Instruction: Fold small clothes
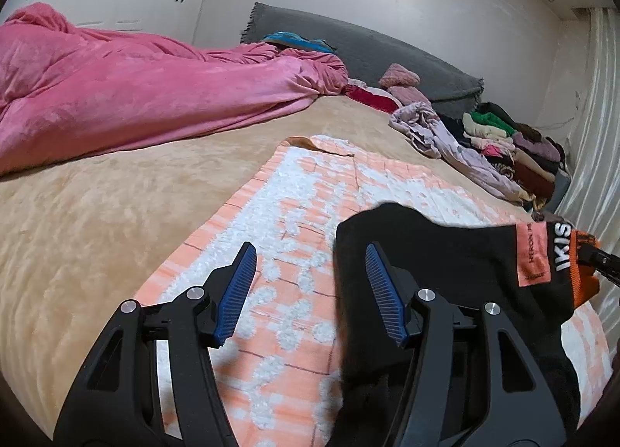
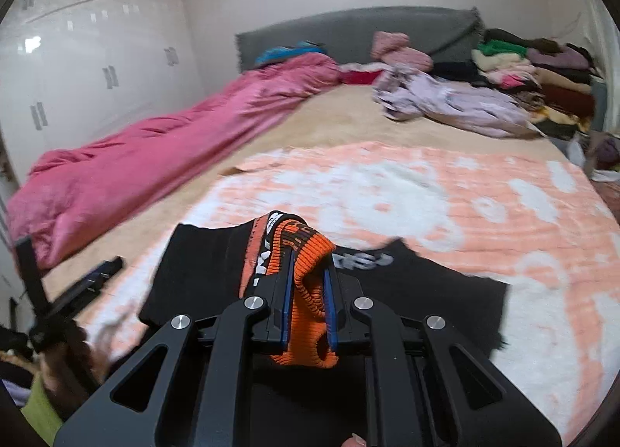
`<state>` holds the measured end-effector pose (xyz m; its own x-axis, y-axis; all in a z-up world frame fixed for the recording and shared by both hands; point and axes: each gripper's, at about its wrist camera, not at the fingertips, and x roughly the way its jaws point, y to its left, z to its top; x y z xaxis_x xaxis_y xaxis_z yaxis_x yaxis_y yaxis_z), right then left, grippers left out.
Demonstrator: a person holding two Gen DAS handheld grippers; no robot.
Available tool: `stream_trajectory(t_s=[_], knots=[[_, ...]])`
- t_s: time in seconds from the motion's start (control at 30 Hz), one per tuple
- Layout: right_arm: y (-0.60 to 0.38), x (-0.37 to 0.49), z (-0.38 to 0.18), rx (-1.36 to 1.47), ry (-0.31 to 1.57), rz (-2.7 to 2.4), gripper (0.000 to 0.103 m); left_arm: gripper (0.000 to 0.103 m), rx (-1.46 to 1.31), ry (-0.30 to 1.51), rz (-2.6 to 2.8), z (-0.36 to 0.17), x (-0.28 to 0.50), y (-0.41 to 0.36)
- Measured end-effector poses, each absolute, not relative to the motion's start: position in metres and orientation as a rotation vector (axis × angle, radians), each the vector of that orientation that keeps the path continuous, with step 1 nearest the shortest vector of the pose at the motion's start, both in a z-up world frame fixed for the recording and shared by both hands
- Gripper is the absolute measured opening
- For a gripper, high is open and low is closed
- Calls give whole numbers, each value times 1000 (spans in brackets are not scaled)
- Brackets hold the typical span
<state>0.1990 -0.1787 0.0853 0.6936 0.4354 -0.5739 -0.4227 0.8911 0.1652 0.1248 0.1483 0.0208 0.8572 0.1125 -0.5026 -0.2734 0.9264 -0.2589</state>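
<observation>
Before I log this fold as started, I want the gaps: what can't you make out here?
- Black garment, left wrist view: near end hidden behind the left gripper.
- Its white lettering, right wrist view: blurred, partly behind the right gripper.
- Clothes pile: single items too small.

Premises: a bedroom in a home. Evidence: a wide bed (image 1: 116, 222) with grey padded headboard (image 2: 348, 32), a crumpled pink duvet (image 1: 116, 90), white fitted wardrobes (image 2: 97, 51) along one wall, and stacked folded clothes (image 2: 542, 71) at the bed's far corner.
</observation>
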Motion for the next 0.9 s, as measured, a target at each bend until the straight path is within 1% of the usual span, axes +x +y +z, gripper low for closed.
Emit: stream_trajectory(t_s=[0.37, 0.47, 0.6, 0.73, 0.9], knots=[[-213, 216, 36, 7, 759, 328, 13, 55, -214, 560, 105, 22, 147, 100], [-219, 217, 29, 13, 771, 316, 13, 57, -152, 618, 60, 24, 167, 76], [-223, 218, 27, -1, 782, 286, 13, 57, -115, 694, 16, 7, 186, 57], [-228, 222, 19, -29, 818, 249, 13, 57, -112, 769, 6, -14, 193, 60], [-232, 227, -3, -32, 881, 223, 14, 57, -140, 788, -16, -21, 193, 66]])
